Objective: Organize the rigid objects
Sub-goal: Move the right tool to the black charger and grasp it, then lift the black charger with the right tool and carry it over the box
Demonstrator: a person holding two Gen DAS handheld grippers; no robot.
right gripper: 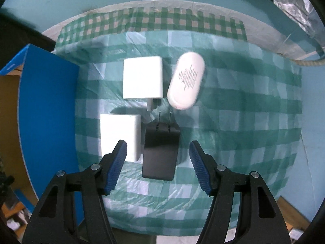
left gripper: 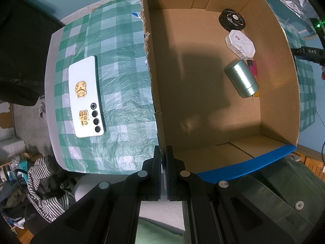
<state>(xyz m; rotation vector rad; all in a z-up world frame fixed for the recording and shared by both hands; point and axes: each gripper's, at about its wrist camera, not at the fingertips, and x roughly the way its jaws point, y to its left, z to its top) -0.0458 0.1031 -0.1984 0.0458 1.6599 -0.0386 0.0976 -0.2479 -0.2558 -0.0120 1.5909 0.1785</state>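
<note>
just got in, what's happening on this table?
A person is sorting small items into a cardboard box. The left tongs are shut on the box's side wall. The right tongs are open above a black charger, not touching it. Two white adapters and a white oval case lie nearby. A can, a black disc and an octagonal box are already inside. A phone is outside.

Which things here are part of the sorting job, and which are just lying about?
Job:
box
phone
black charger
two white chargers
white oval case
tin
octagonal box
black disc

Lying about:
striped cloth
foil
</note>
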